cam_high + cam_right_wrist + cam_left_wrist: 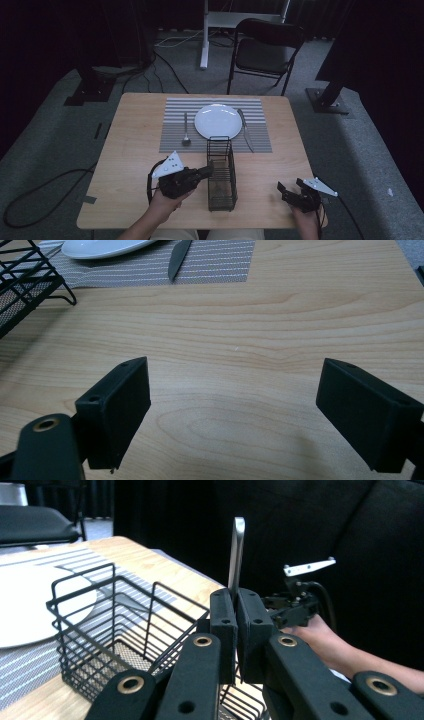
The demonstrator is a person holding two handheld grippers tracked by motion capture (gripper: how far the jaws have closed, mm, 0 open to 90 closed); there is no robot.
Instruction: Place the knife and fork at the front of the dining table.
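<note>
Left gripper (236, 625) clamped on flat metal utensil handle (236, 555), held upright above wire basket (221, 172), over its near half. Business end of utensil hidden; type not determinable. Right gripper (235, 410) jaws spread wide, nothing between, hovering low over bare table (300, 315), well right of basket. Beyond: plate (217, 120), spoon (185, 131), knife (245, 130) on striped placemat (175, 142).

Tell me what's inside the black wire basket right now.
The wire basket shows just its mesh floor through the bars. The left tongs pinch a flat metal utensil handle over it; its lower end is hidden behind the jaws.
</note>
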